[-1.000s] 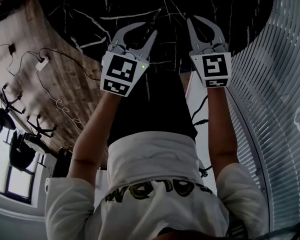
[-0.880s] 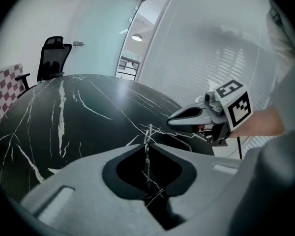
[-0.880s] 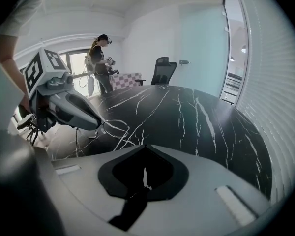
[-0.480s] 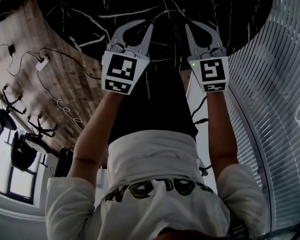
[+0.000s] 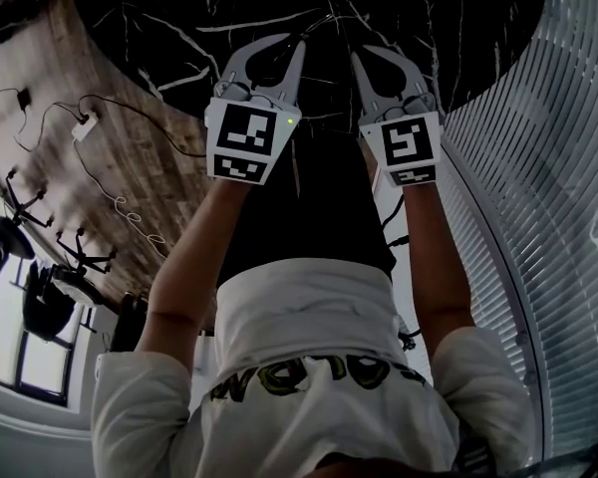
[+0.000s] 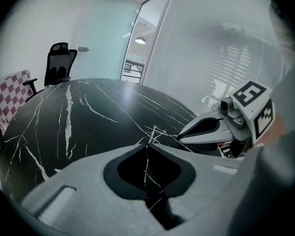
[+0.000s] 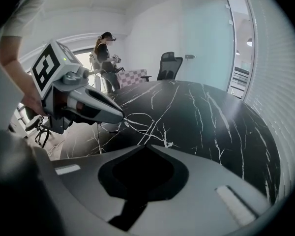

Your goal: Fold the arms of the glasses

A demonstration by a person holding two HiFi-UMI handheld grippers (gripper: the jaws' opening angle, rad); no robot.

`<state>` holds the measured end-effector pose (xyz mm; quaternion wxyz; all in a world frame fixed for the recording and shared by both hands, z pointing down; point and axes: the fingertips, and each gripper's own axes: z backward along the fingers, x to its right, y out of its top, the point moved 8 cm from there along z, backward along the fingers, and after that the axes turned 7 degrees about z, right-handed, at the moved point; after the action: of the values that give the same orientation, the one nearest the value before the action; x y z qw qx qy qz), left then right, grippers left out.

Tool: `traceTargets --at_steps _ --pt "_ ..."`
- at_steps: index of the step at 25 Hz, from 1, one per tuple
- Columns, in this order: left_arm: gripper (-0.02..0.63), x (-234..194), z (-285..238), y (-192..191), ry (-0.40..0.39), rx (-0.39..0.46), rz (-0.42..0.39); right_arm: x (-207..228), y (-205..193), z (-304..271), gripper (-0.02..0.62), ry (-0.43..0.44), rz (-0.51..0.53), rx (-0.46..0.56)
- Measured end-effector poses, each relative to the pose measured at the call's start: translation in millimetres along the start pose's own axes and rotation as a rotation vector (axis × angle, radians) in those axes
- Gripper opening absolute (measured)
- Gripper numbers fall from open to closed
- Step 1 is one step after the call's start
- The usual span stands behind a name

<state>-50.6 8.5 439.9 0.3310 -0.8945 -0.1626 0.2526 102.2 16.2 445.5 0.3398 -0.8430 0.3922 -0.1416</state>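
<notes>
At the far left of the head view, wood-pattern floor [image 5: 80, 177] with a loose cable [image 5: 130, 108] lying on it. A black marble table [image 5: 149, 18] with white veins fills the top of that view.

Next, the left gripper [image 5: 296, 41]: over the table near its edge, pointing down and away at a slant, with its marker cube [image 5: 246, 142] facing the camera. In its own view the jaws are closed, tips meeting on a thin wire part of the glasses [image 7: 139, 121], and a short bit of wire pokes out past the tips. Which part of the frame is pinched I cannot tell; it is too fine.

The glasses: thin, wire-rimmed, at the table top between the two grippers. The right gripper view shows one oval rim just beyond the left gripper's tip. Resting or lifted: cannot tell. Arms folded or open: not readable.

Then the right gripper [image 5: 363, 58]: just beside the left one, tips near the glasses, jaws fully together with nothing between them.

Background in the right gripper view: a black office chair [image 7: 168, 65] at the table's far side, and a person [image 7: 104, 58] standing behind.

Far right of the head view: white slatted blinds [image 5: 558, 167]
</notes>
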Motion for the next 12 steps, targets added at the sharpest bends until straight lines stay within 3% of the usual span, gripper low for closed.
traceTargets --at_steps 12 --pt "0.012 0.1 -0.2 1.1 0.015 -0.005 0.005 -6.5 1.4 0.0 0.003 0.028 -0.038 0.003"
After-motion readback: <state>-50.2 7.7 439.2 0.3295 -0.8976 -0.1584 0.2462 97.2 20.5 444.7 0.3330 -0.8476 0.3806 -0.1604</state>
